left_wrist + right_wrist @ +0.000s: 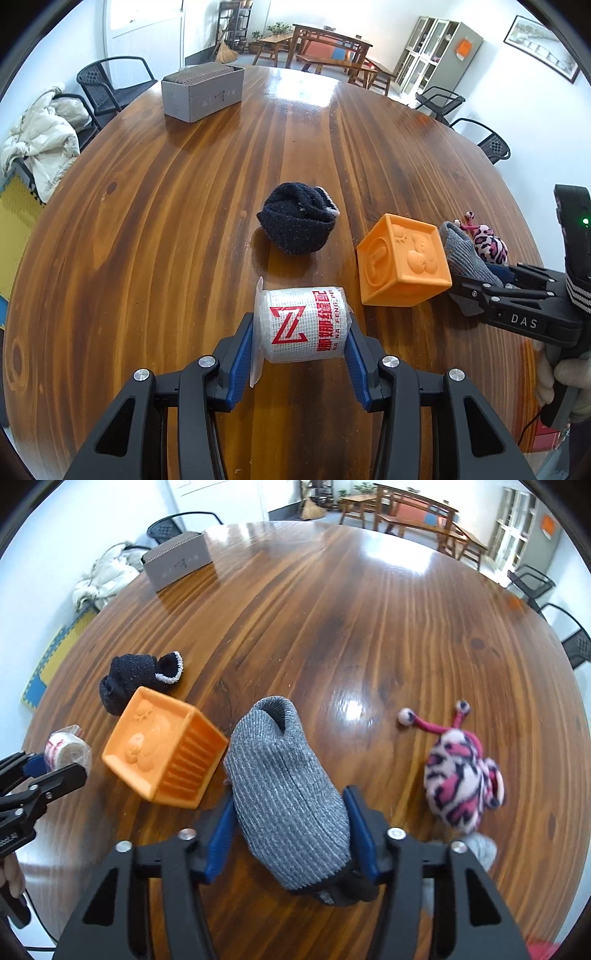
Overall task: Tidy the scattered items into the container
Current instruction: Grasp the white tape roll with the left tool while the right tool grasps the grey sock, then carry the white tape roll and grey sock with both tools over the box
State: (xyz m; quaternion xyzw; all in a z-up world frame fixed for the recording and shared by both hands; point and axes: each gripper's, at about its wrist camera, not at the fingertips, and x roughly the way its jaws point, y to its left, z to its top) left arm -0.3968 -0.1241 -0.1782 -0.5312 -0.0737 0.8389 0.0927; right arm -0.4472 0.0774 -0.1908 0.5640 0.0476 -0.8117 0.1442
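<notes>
White wrapped tape roll [303, 325] clamped by left gripper [300, 345]; grey knitted sock [288, 797] pinched by right gripper [291, 834]. Nothing seen placed in grey rectangular box [203, 94]; all items left.

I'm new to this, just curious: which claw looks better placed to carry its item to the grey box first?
Probably the left claw: it grips the white roll firmly at both ends, and the grey box lies ahead on its side. The right claw only straddles a floppy grey sock.

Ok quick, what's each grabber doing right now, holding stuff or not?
Left gripper: closed on the white bandage roll.
Right gripper: closed around the grey sock.
</notes>
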